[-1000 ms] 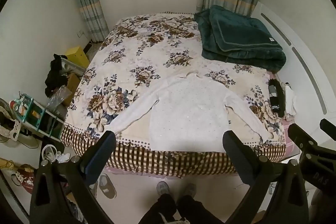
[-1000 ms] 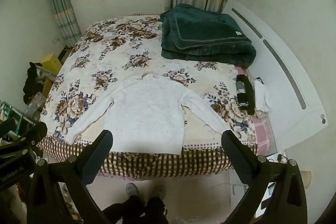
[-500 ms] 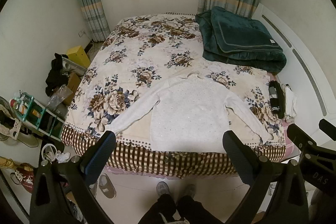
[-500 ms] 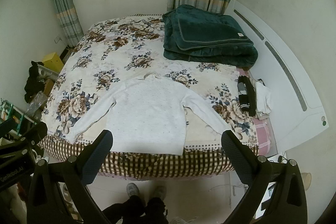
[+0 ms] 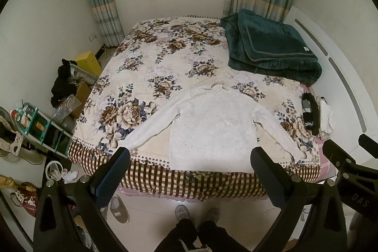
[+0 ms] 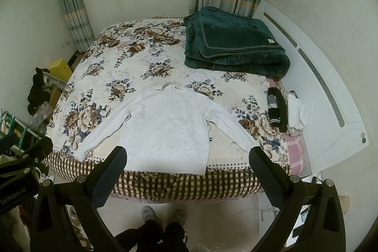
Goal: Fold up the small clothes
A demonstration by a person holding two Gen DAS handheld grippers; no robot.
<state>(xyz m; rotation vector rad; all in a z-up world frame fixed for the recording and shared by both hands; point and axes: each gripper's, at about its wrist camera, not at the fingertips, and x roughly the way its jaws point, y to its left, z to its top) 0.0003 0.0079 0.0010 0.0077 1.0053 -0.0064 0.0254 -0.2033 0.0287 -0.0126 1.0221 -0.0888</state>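
A small white long-sleeved sweater [image 5: 212, 126] [image 6: 165, 124] lies flat on the flowered bedspread [image 5: 153, 67] [image 6: 118, 67], sleeves spread out to both sides and its hem at the bed's near edge. My left gripper [image 5: 190, 155] is held high above the floor in front of the bed, open, with nothing between its fingers. My right gripper [image 6: 187, 154] hangs beside it at the same height, also open and holding nothing. Both are well clear of the sweater.
A folded dark green blanket [image 5: 271, 51] [image 6: 231, 46] sits at the bed's far right. Dark and white small clothes [image 5: 316, 115] [image 6: 285, 110] lie by the white headboard [image 6: 319, 77]. A person's legs and shoes [image 5: 196, 221] stand at the bed's foot. Clutter and a shelf [image 5: 35, 124] fill the left floor.
Both views have drifted slightly: the bed and sweater sit a little lower and nearer in frame. The sweater has not moved and both grippers stay open.
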